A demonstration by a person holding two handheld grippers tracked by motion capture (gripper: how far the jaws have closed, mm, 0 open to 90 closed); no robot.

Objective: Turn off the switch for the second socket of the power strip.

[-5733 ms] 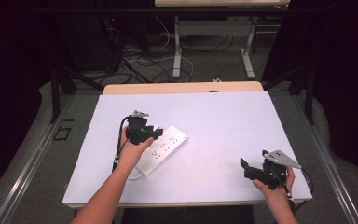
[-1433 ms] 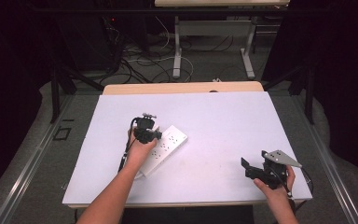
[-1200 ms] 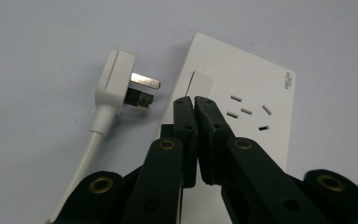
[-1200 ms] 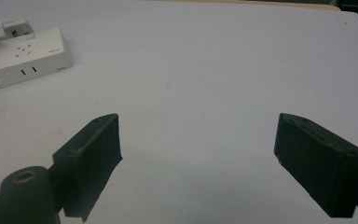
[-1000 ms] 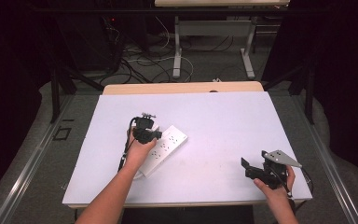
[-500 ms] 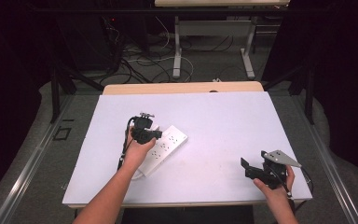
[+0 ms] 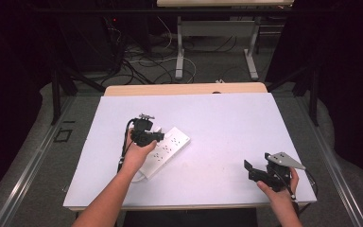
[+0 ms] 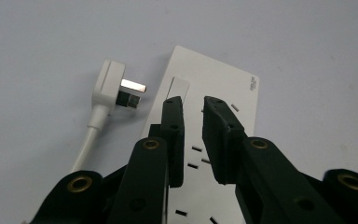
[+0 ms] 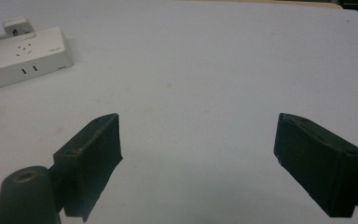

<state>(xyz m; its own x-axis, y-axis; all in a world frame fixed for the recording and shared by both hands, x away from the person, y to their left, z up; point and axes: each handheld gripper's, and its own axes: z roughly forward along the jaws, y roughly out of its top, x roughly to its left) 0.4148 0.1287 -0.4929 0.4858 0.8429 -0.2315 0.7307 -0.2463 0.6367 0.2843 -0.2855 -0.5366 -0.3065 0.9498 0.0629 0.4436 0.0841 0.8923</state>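
Note:
A white power strip (image 7: 170,147) lies left of centre on the white table (image 7: 231,123). My left gripper (image 7: 155,136) hovers over its far end. In the left gripper view the jaws (image 8: 193,102) stand almost shut, a narrow gap between them and nothing held, just above the power strip (image 8: 216,74) near its switch (image 8: 179,88). The strip's white plug (image 8: 111,83) lies on the table beside that end, prongs toward the strip. My right gripper (image 7: 250,171) rests near the front right corner, wide open (image 9: 198,123) and empty, facing the power strip (image 9: 21,53) and the plug (image 9: 18,23).
The plug's white cable (image 8: 86,144) runs back beside the strip. A wooden edge (image 7: 184,89) borders the table's far side. Beyond it, on the floor, are loose cables (image 7: 142,56) and the metal legs (image 7: 180,42) of another table.
Since the earliest frame my left gripper has shifted slightly right over the strip. Over the last second it has barely moved. The right gripper has stayed still and open.

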